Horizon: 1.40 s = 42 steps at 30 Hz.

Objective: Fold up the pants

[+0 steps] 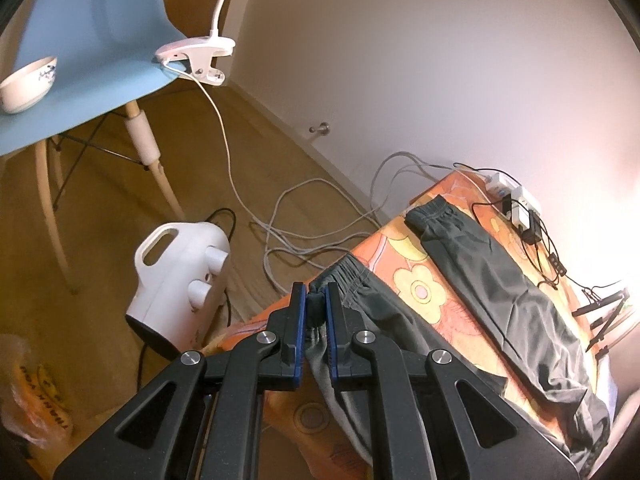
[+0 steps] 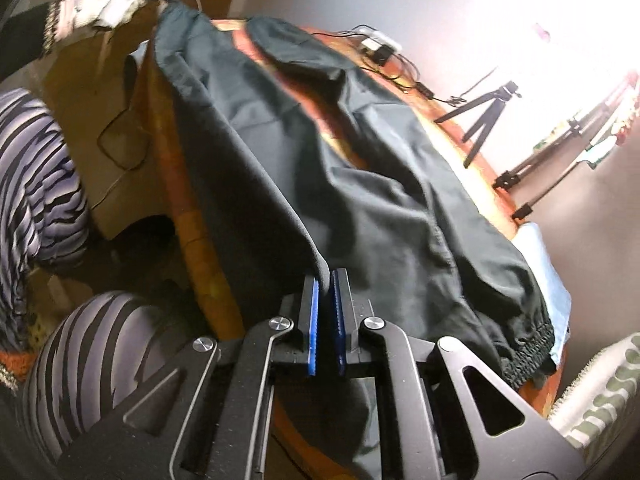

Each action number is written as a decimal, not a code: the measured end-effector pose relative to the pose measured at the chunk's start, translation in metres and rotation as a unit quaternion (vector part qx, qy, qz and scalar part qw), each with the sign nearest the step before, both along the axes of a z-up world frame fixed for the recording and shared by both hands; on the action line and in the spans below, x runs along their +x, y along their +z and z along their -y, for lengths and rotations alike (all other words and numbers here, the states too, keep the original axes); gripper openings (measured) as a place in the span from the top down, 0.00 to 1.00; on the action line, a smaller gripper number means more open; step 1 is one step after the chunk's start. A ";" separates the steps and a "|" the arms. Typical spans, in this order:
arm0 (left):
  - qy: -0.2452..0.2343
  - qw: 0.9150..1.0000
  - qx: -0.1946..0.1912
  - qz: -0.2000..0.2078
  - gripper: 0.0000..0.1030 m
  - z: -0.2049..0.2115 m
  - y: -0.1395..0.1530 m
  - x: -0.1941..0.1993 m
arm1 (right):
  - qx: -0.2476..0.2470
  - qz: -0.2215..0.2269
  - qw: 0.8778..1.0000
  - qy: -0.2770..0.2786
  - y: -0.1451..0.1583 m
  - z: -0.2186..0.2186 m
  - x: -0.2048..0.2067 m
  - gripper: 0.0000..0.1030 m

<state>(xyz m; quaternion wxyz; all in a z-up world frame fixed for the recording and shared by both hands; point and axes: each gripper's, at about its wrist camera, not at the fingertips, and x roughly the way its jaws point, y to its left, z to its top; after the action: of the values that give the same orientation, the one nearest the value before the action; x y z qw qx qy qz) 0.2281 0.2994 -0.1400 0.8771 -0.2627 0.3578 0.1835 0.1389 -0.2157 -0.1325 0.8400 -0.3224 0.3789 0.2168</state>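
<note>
One pair of dark pants (image 1: 500, 280) lies along the bench (image 1: 416, 268), its near side over the front edge. Both tongs are clamped on that side, the left tongs (image 1: 314, 312) at the elastic hem, the right tongs (image 2: 326, 304) further along. To fold cleanly, I would lift both ends level, keep the cloth taut, and lay this leg onto the far one.

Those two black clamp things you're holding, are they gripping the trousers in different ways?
The left gripper pinches a bunched, gathered cuff of the pants; the right gripper pinches a smooth side edge of the same dark pants. The left's jaws stand slightly apart around thick cloth; the right's nearly meet. Both are shut on fabric.
</note>
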 end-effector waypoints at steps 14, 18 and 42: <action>-0.028 0.999 0.009 0.017 0.93 0.015 0.034 0.037 | -0.007 0.123 0.990 -0.070 0.065 0.015 0.064 0.96; -0.038 0.999 0.027 0.017 0.93 0.024 0.044 0.070 | -0.016 0.144 0.986 -0.085 0.075 0.017 0.102 0.96; -0.058 0.996 0.049 -0.040 0.93 0.058 -0.007 0.222 | -0.045 0.105 0.985 -0.126 0.007 0.041 0.262 0.97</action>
<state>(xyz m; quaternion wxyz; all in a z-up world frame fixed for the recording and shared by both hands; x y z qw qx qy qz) 0.4498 0.2412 -0.1467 0.8831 -0.1905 0.3977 0.1604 0.4008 -0.2567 -0.1259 0.8803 -0.3307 0.3355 0.0564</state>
